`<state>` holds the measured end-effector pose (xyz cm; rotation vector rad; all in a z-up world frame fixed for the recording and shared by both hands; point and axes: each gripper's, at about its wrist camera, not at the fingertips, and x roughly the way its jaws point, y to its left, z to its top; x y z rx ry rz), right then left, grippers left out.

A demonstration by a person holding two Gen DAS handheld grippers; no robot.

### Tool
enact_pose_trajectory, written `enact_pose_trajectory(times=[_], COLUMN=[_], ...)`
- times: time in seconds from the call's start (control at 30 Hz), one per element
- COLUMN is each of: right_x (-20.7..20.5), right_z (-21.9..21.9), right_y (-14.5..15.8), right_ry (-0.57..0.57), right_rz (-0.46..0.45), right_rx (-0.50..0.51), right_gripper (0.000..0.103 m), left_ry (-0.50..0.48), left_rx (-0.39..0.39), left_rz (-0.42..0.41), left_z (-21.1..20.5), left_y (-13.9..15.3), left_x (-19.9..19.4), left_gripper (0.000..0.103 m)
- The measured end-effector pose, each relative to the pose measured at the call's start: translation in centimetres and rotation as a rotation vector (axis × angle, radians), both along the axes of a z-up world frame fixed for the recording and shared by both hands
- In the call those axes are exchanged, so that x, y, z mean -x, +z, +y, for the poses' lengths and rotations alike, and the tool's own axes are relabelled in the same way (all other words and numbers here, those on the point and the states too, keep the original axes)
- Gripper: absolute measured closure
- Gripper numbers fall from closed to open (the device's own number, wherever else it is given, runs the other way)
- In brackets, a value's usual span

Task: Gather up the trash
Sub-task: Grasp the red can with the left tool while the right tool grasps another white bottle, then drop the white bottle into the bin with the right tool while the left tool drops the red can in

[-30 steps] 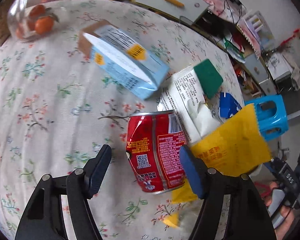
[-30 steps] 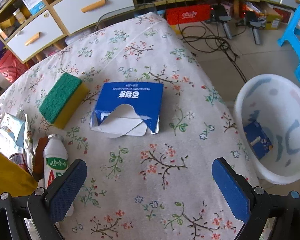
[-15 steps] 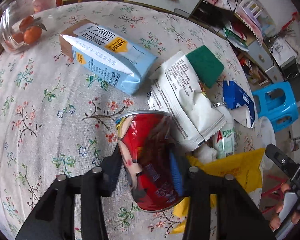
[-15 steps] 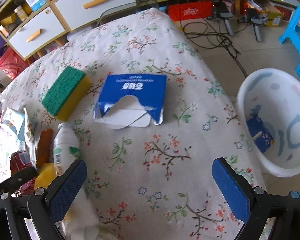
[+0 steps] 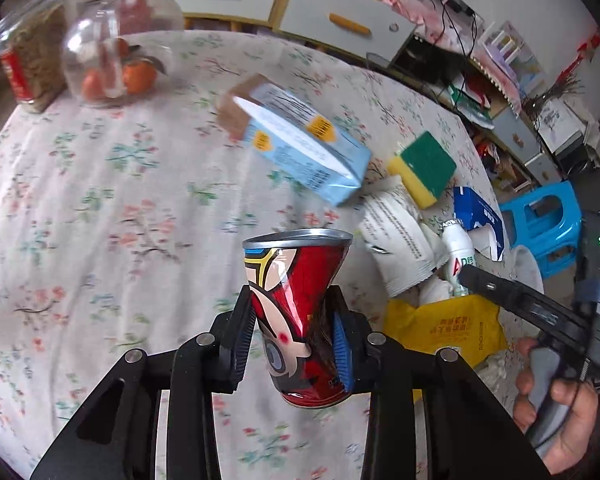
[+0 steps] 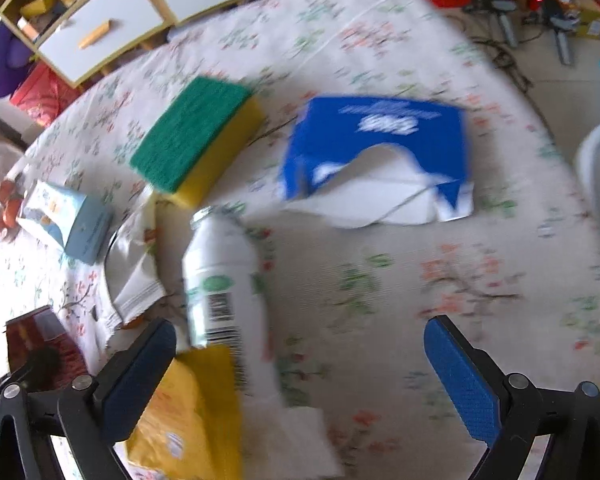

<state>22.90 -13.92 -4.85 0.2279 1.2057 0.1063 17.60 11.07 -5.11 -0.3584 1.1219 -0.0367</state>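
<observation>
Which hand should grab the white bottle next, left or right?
Right. Its tongs are open and empty, with the white bottle lying just ahead, by the left finger. The left tongs, which have just been closing, are clamped on the crushed red can.

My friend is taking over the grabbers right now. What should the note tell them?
Left gripper: its jaws have just been closing and now pinch the red can, denting it.
Right gripper: open and empty, above the white bottle and yellow wrapper.
On the table: sponge, torn blue box, light blue carton, white pouch.
Done: can grabbed.
Left: bin the can, then collect the other trash.
</observation>
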Motion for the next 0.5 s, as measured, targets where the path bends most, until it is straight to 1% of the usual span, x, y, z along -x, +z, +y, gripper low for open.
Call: enact_pose_trajectory(times=[0.07,0.1,0.2,0.27,0.3,0.33,0.37,0.5], right_x=[-0.3,-0.5,-1.0,-1.4,-1.6,-1.7,-1.8,-1.7], right_z=[1.1,1.5,2.3,2.6,2.6,2.6,2.5,2.0], right_y=[-0.4,-0.7,-1.1,-1.1,-1.0,-0.9,-0.8,0.1], right_ry=[0.017,0.023,0.023,0.029,0.032,0.033,0.035,0.027], right_rz=[0.003,0.005,0.003,-0.001,-0.004,-0.008,-0.012,-0.047], right_rx=[0.008,0.01,0.008,0.0,-0.005,-0.009,-0.013,-0.028], right_gripper=[0.016,0.018,0.031,0.048,0.053,0.061,0.062,0.063], left_ry=[0.011,0.017,0.035,0.041,0.042,0.043,0.044,0.052], left_rx=[0.0,0.004,0.023,0.029,0.031,0.033,0.035,0.041], left_rz=[-0.004,-0.004,-0.002,-0.006,-0.008,-0.012,-0.017,-0.032], left_z=[1.1,1.5,2.9,3.2,3.3,3.5,3.7,4.3], left_y=[0.0,0.0,-0.1,0.0,0.1,0.3,0.5,1.3], left_x=[0.6,0.8,1.4,1.7,1.9,2.1,2.3,3.3], left_gripper=[0.066,0.066,0.066,0.066,0.066,0.066,0.066,0.067])
